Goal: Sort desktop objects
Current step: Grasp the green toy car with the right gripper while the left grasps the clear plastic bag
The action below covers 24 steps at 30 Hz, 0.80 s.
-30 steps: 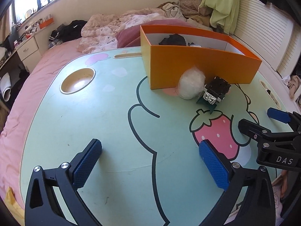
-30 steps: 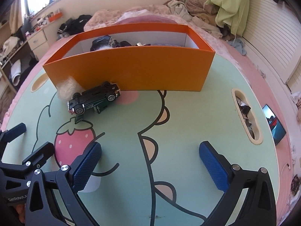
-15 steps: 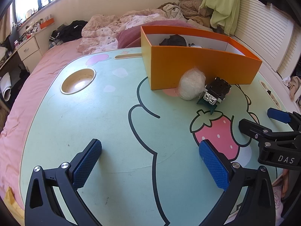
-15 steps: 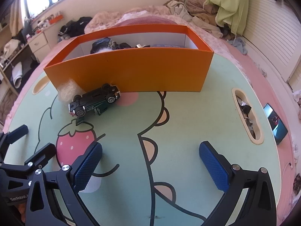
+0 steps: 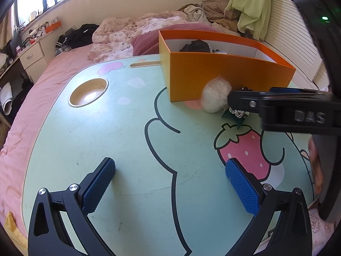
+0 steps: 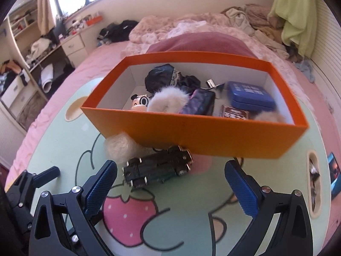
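Note:
A dark green toy car [image 6: 158, 168] lies on the cartoon-printed table [image 6: 183, 219], next to a white fluffy ball [image 6: 119, 149] and against the front wall of an orange box [image 6: 213, 137]. My right gripper [image 6: 170, 189] is open, raised above the table, with the car just beyond and between its fingers. In the left wrist view the right gripper [image 5: 283, 108] hides most of the car [image 5: 236, 113]; the fluffy ball [image 5: 215, 98] and the box [image 5: 223, 72] show. My left gripper [image 5: 170, 184] is open and empty over the table's near part.
The box holds several items: a blue tin [image 6: 250, 95], a fluffy ring [image 6: 168, 101], a panda toy [image 6: 139, 102], a dark pouch [image 6: 200, 103]. A round cup hole [image 5: 88, 91] sits at the table's left. A slot [image 6: 314, 183] lies at its right edge. A bed surrounds the table.
My right gripper has risen and moved forward and left toward the car, now looking down into the box. The left gripper has not moved.

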{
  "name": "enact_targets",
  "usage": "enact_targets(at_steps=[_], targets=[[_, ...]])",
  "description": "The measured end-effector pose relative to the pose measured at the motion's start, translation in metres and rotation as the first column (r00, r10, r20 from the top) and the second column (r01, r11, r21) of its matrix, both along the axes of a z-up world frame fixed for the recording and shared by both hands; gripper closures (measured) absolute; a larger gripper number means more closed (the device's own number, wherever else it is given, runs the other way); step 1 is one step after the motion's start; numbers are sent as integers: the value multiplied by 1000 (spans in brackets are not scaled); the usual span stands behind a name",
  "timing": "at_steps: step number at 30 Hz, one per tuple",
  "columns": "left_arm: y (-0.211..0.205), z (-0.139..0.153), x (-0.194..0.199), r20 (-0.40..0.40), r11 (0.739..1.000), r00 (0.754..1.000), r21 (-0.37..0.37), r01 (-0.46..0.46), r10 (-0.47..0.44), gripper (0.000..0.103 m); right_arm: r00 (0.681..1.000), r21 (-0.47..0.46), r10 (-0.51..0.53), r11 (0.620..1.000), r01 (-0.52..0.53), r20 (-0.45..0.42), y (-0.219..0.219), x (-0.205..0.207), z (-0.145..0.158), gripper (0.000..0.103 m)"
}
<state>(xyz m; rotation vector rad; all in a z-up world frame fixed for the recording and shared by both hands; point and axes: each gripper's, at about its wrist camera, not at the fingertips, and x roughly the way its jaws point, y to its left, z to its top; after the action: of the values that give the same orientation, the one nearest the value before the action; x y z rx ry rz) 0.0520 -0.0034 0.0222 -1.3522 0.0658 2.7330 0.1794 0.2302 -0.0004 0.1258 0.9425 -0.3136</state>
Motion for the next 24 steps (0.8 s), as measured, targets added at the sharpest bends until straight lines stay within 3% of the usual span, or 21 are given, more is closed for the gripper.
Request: enact_targets(at_steps=[3, 5, 6, 9, 13, 18, 24], targets=[[0, 0, 0, 0, 1000, 1000, 0, 0, 0, 0, 999, 35, 41, 999, -40, -11, -5, 5, -6, 3], [1, 0, 0, 0, 1000, 1000, 0, 0, 0, 0, 997, 47, 80, 996, -79, -23, -4, 3, -8, 26], [0, 0, 0, -1, 1000, 1000, 0, -1, 1, 0, 995, 8, 93, 996, -93, -24, -1, -1, -7, 29], [0, 0, 1, -1, 1000, 1000, 0, 0, 0, 0, 994, -36, 109, 993, -110, -17, 2, -14, -8, 29], [0, 1, 1, -2, 1000, 1000, 0, -1, 1, 0, 997, 35, 59, 998, -60, 43, -13, -39, -2, 29], [5, 11, -2, -14, 998, 999, 42, 50, -49, 0, 985, 98, -3, 995, -14, 175, -28, -86, 26, 29], [34, 27, -43, 19, 989, 996, 126, 81, -84, 1, 963, 159, -66, 987, 25, 261, -37, -118, 41, 29]])
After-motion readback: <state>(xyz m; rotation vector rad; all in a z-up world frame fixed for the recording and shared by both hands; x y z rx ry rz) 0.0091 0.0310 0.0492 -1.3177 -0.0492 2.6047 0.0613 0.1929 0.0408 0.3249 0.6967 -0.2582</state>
